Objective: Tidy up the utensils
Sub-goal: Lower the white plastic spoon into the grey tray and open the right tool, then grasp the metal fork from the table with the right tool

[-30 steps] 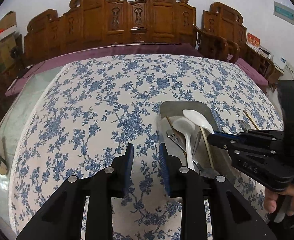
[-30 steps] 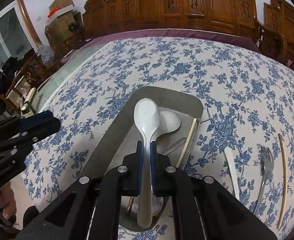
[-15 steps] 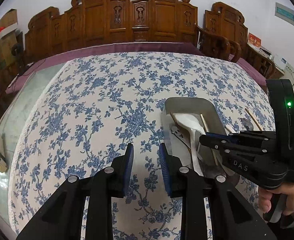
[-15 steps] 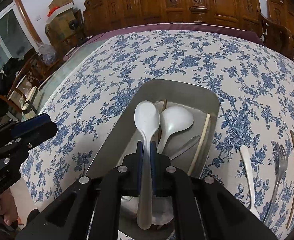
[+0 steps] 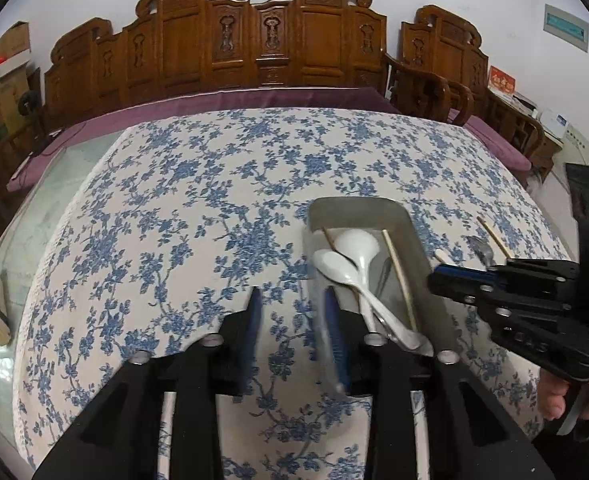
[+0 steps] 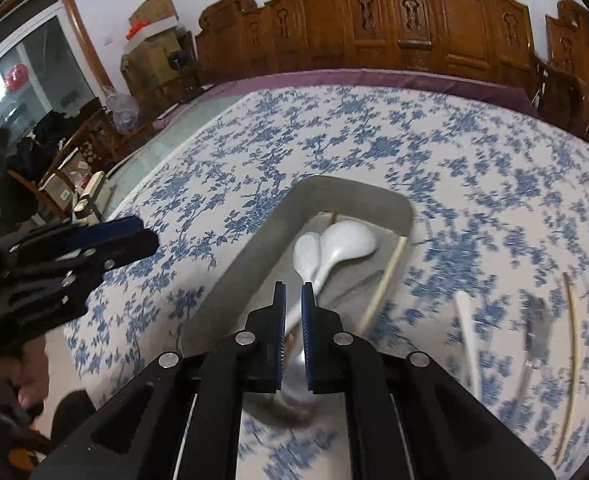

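A grey metal tray (image 6: 358, 194) (image 5: 408, 224) lies on the blue-flowered tablecloth. Two white spoons lie in it side by side: one (image 6: 307, 254) (image 5: 336, 268) with its handle running back under my right gripper, one (image 6: 348, 242) (image 5: 358, 242) beside it, with a chopstick (image 6: 384, 280) along the tray's right side. My right gripper (image 6: 293, 300) is slightly open and empty just above the tray's near end. My left gripper (image 5: 292, 312) is open and empty over the cloth left of the tray.
On the cloth right of the tray lie a white spoon (image 6: 468, 328), a metal fork (image 6: 534, 320) and a chopstick (image 6: 572, 336). Carved wooden chairs (image 5: 278, 40) line the table's far edge. A glass tabletop strip (image 5: 22, 216) shows at the left.
My right gripper opened and let go of the white spoon, which now lies in the tray beside the other spoon. The right gripper has drawn back a little. The left gripper stays open.
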A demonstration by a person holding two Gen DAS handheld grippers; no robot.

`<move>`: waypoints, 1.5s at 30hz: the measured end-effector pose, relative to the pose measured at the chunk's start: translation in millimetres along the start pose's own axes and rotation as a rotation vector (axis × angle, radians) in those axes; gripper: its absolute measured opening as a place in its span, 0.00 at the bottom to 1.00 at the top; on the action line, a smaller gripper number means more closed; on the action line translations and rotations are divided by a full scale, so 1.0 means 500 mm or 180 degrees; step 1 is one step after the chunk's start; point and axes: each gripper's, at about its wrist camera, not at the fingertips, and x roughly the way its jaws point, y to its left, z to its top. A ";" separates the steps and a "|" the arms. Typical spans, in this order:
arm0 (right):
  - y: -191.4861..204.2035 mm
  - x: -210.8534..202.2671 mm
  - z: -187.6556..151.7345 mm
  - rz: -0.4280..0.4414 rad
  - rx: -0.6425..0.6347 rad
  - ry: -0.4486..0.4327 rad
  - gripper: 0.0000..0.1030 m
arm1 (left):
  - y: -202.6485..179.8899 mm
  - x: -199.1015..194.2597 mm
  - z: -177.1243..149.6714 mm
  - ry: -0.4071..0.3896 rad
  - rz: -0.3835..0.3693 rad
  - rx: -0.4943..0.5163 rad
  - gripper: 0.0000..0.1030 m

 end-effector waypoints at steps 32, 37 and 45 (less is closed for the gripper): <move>-0.321 -0.016 -0.143 -0.0917 0.0242 0.0325 0.27 | -0.293 0.054 -0.055 0.0107 -0.0416 0.0215 0.74; -0.312 0.010 -0.128 -0.1068 0.0093 0.0455 0.24 | -0.307 0.060 -0.060 0.0143 -0.0387 0.0265 0.74; -0.323 -0.013 -0.143 -0.1023 0.0206 0.0575 0.09 | -0.335 0.062 -0.059 0.0170 -0.0389 0.0361 0.74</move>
